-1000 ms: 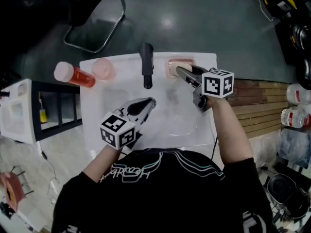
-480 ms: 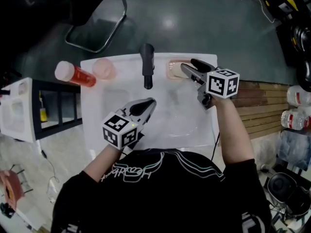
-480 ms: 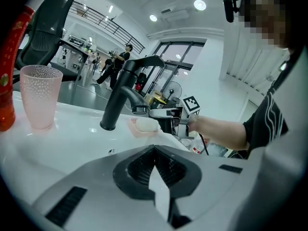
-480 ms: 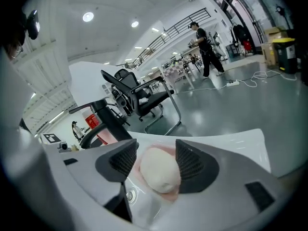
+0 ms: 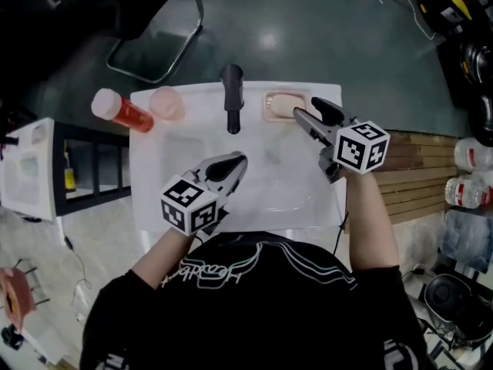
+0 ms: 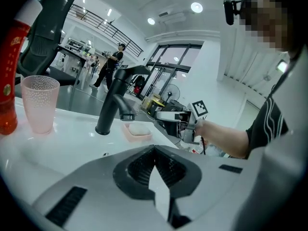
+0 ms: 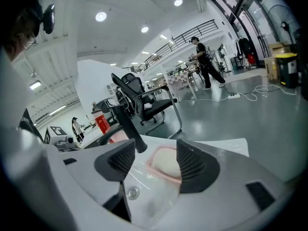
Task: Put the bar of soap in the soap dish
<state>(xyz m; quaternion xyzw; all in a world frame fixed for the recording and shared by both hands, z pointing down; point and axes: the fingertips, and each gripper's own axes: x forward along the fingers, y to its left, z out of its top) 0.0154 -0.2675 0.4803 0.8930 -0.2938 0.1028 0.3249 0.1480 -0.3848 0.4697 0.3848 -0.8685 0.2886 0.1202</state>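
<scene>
The pale bar of soap [image 5: 283, 105] lies in the pink soap dish [image 5: 267, 106] on the sink's back rim, right of the faucet. My right gripper [image 5: 306, 108] hovers just right of the dish, above it. Its jaws are opening, with nothing between them. In the right gripper view the soap [image 7: 166, 162] rests in the dish [image 7: 150, 166] beyond the spread jaws of the right gripper [image 7: 155, 159]. My left gripper [image 5: 237, 160] is shut and empty over the basin. The left gripper view shows the left gripper [image 6: 154, 150] closed, with the dish [image 6: 137, 130] far ahead.
A black faucet [image 5: 232, 99] stands at the back of the white sink [image 5: 154, 199]. A pink cup [image 5: 166, 102] and a red bottle [image 5: 119, 112] sit at the back left. A wooden slatted top [image 5: 416, 168] adjoins on the right, a white shelf unit [image 5: 31, 176] on the left.
My right gripper has let go of the soap, opened wide, lifted and drawn back to the right of the dish. The soap stays in the dish. The left gripper has not moved.
</scene>
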